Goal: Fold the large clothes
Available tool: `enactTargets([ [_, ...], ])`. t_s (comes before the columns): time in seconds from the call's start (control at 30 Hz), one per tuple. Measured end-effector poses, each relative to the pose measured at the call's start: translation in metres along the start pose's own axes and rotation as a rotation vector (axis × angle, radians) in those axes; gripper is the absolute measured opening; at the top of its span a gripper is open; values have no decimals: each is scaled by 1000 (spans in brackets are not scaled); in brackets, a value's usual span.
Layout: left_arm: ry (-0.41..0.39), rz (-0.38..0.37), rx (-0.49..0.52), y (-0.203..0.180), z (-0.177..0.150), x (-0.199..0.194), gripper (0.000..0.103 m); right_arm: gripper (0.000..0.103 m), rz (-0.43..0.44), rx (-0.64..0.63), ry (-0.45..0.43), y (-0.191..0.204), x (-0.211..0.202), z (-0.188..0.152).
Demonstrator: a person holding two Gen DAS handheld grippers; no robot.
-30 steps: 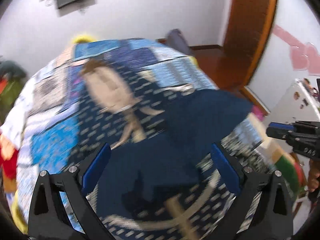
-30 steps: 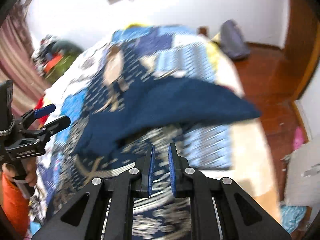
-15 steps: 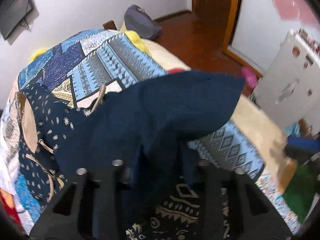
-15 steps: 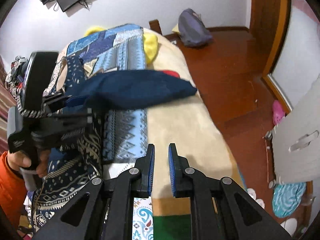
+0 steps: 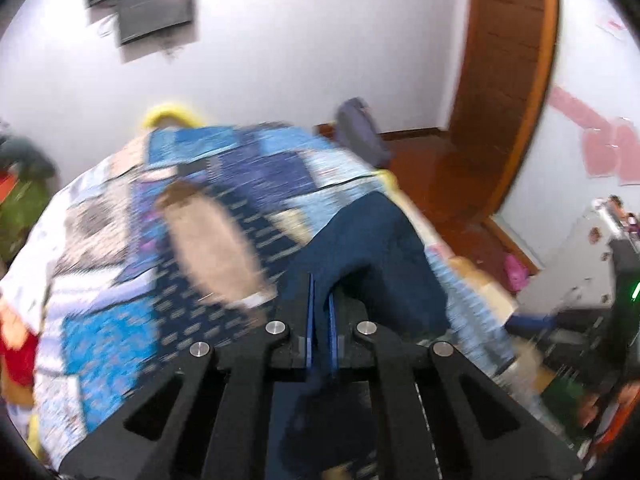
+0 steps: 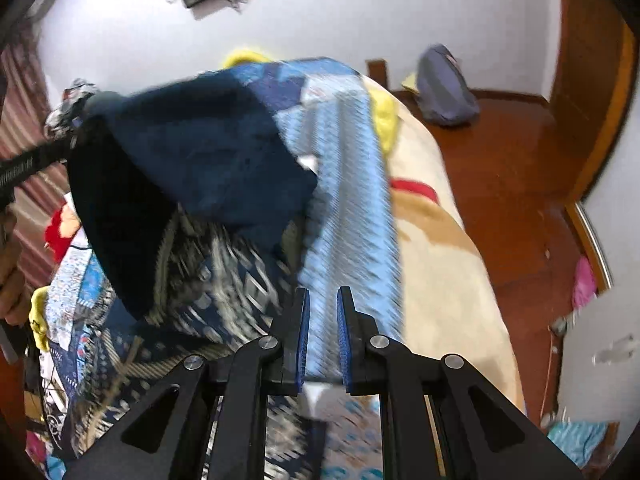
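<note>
The left gripper [image 5: 321, 300] has its blue fingers [image 5: 309, 320] clenched on a fold of the navy garment [image 5: 372, 240]. The dark cloth runs up from between the fingers and hangs lifted over the near right part of the bed [image 5: 100, 280]. In the right wrist view the same navy garment [image 6: 192, 152] billows above the left half of the bed, one end carried at the far left where the left gripper's black body reaches in. Its lower edge hangs free over a dark patterned cloth [image 6: 212, 280] spread on the bed.

The right gripper [image 6: 322, 312] has its fingers [image 6: 302, 340] drawn close with only a narrow gap, and nothing is between them. It hovers over the near edge of the bed, above a light blue patterned strip [image 6: 352, 208] of the patchwork cover.

The bed's right edge, a tan blanket [image 6: 440, 280], drops to a bare brown wooden floor [image 6: 512, 168], which gives open room on that side. A grey bag [image 6: 444, 84] lies on the floor by the far wall. A wooden door [image 5: 504, 72] stands at the right. A white cabinet [image 6: 600, 344] stands close to the bed's near right corner. On the left side, clothes are heaped beside a striped curtain [image 6: 24, 92], which narrows the space there. A dark screen [image 5: 152, 4] hangs on the far wall above the bed. Both views are blurred by motion.
</note>
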State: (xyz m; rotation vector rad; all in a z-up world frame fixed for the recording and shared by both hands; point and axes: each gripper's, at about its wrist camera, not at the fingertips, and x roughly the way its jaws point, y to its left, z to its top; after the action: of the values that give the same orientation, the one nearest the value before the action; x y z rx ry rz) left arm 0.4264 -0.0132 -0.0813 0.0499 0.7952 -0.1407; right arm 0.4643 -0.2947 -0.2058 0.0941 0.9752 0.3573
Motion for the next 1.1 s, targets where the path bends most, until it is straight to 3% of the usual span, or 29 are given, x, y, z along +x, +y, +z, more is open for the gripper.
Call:
enactTargets([
  [0.1,82,74,-27,37,-40,6,6,10,13,-50,-5,25,7,15],
  [0.23,238,113,-97,80,-104,30,7,10,-5,-134,61,59,41,18],
  [0.3,311,112,-120,94,-138,42,18,10,-90,-201,123,68,69,10],
  [0.33,336,105,-124,97,-154,46,21,10,-191,-258,158,73,87,3],
  [0.37,357,113,-121,99,-169,50,29,10,-211,-284,153,75,94,-1],
  [0.47,310,182,-75,98,-196,41,40,10,-244,-324,112,79,91,-7],
  [0.5,304,206,-60,99,-199,38,46,16,-256,-329,112,80,90,-7],
  [0.53,302,219,-57,100,-202,37,47,48,-290,-334,112,81,90,-8],
  [0.6,307,216,-61,106,-204,35,48,97,-460,-362,69,78,91,-7],
  [0.7,321,197,-63,110,-198,27,48,96,-372,-282,95,58,86,-7],
  [0.8,278,157,-60,107,-182,11,50,96,-295,-181,105,44,74,-4],
  [0.83,252,145,-55,103,-173,6,52,96,-284,-163,96,43,68,-3],
  [0.9,201,125,-42,93,-153,1,72,96,-263,-161,80,43,59,-3],
  [0.97,166,113,-17,80,-138,4,82,96,-229,-165,56,52,49,1],
  [1.1,215,63,75,41,-116,48,83,96,-156,-140,25,60,29,6],
])
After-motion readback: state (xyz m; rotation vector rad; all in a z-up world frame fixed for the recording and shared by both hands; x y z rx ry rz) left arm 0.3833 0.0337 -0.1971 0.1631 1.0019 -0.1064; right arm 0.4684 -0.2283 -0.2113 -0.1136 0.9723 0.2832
